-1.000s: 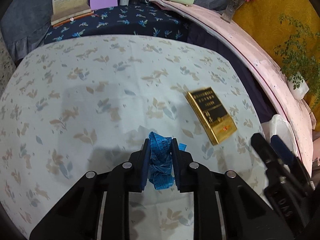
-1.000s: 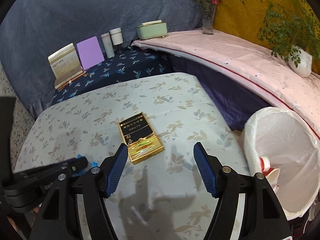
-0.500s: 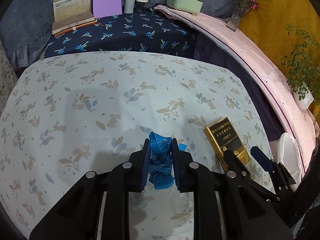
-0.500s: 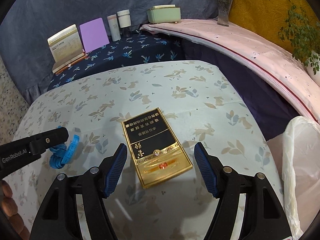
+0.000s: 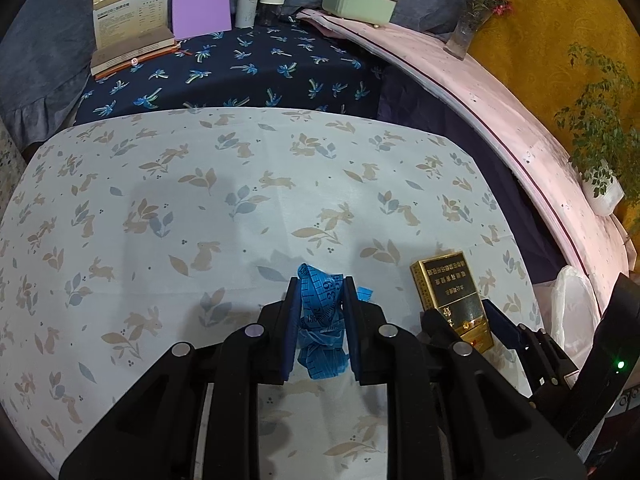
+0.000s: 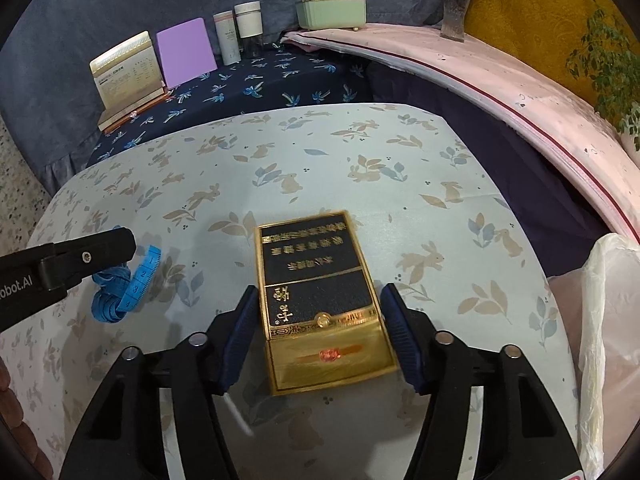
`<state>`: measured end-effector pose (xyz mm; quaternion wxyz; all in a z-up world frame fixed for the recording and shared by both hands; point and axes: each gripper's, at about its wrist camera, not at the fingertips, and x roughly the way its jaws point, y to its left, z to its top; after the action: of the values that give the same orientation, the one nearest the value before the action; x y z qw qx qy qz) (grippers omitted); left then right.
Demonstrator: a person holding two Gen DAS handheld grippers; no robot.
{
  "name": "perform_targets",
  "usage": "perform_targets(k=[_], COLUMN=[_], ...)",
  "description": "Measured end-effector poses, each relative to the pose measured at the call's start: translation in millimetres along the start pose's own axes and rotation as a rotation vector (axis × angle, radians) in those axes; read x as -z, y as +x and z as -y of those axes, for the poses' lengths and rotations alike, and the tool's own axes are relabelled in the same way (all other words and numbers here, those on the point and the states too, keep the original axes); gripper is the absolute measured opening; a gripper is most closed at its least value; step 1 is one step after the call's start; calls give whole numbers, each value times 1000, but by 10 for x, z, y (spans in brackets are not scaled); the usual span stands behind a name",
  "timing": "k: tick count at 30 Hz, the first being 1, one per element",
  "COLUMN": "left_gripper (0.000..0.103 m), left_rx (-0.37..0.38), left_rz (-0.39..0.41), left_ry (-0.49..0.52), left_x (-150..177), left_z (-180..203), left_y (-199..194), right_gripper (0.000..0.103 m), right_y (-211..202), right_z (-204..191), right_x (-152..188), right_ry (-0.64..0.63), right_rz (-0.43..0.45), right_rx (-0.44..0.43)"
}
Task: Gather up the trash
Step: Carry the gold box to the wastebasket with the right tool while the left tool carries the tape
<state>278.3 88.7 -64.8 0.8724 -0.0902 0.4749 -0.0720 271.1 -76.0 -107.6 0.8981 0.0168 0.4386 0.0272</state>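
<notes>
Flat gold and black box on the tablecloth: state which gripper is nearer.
Right. The right gripper straddles the flat gold and black box, jaws closing; the left gripper, beside it, clamps the blue measuring tape.

box (image 6: 320, 304): glossy gold foil | tablecloth (image 6: 400, 168): matt cloth | tape measure (image 5: 320, 312): soft

**Two bits of trash on the rabbit-print cloth**

A crumpled blue measuring tape (image 5: 322, 320) is bunched in a tangle, one numbered end curling free. To its right, apart from it, a flat gold-and-black box (image 6: 324, 300) (gold lettering, small red emblem) lies face up, lid closed.
</notes>
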Motion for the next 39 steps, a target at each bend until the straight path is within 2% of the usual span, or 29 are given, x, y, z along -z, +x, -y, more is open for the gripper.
perform_targets(k=[8, 15, 27, 39], left_gripper=[20, 20, 20, 20], left_rx=[14, 40, 116, 200], left_rz=[10, 25, 35, -13], left_ry=[42, 100, 249, 394], left_x=[49, 103, 292, 641], left_z=[269, 668, 1699, 2749], left_y=[-106, -256, -426, -351], right_gripper=[57, 57, 57, 57], right_y=[-286, -702, -1328, -1593], right_z=[168, 510, 1377, 2227], right_x=[24, -2, 155, 501], right_ry=[41, 109, 230, 363], right_rz=[50, 130, 220, 231], right_rx=[-4, 12, 101, 193])
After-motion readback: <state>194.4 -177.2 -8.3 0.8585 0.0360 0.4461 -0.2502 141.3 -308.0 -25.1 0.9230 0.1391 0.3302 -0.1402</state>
